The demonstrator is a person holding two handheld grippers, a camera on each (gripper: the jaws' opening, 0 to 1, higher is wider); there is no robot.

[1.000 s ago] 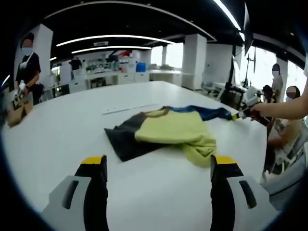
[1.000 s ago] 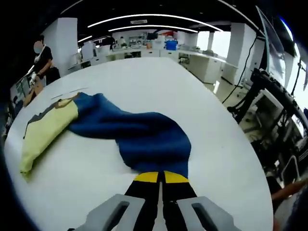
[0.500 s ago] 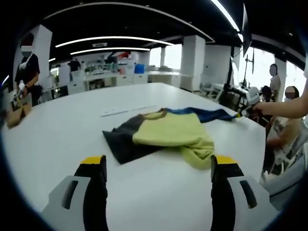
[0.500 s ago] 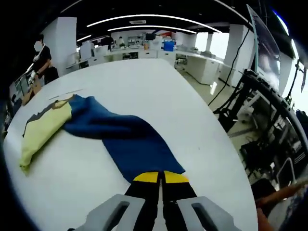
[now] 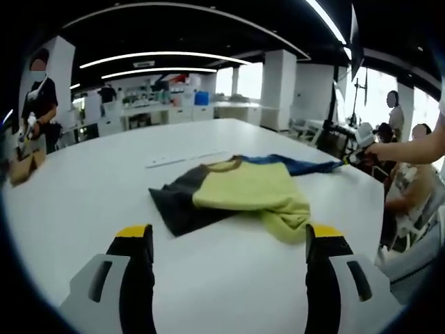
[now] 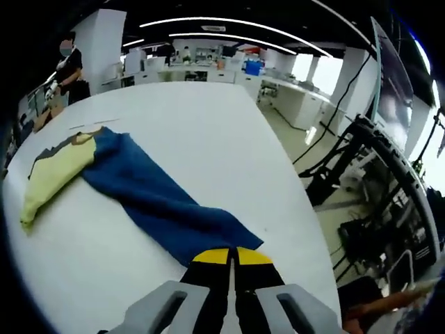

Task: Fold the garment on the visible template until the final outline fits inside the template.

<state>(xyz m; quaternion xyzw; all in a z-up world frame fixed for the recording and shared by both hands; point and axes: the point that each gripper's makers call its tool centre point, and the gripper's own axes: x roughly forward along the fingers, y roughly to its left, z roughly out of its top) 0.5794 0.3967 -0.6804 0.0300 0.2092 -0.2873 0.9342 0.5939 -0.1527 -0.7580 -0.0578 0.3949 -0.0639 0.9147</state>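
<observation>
A garment lies on the white table (image 5: 83, 181): a yellow front panel (image 5: 247, 188), a dark grey part (image 5: 177, 202) and a blue sleeve (image 5: 302, 165) stretched to the right. My right gripper (image 6: 232, 255) is shut on the blue sleeve's end (image 6: 181, 223), which runs taut from the yellow body (image 6: 52, 174). In the left gripper view that same gripper (image 5: 354, 158) shows at the sleeve's far tip, held by a person's hand. My left gripper (image 5: 228, 236) stands open above the bare table, short of the garment.
A thin pale strip (image 5: 184, 158) lies on the table behind the garment. A person (image 5: 38, 104) stands at the far left by a brown box (image 5: 24, 163). Seated people (image 5: 417, 167) are at the right edge. Dark equipment racks (image 6: 375, 202) stand past the table's right rim.
The right gripper has pulled the blue sleeve further out, from bunched folds to a long flat band. The left gripper and the garment's yellow part have barely moved.
</observation>
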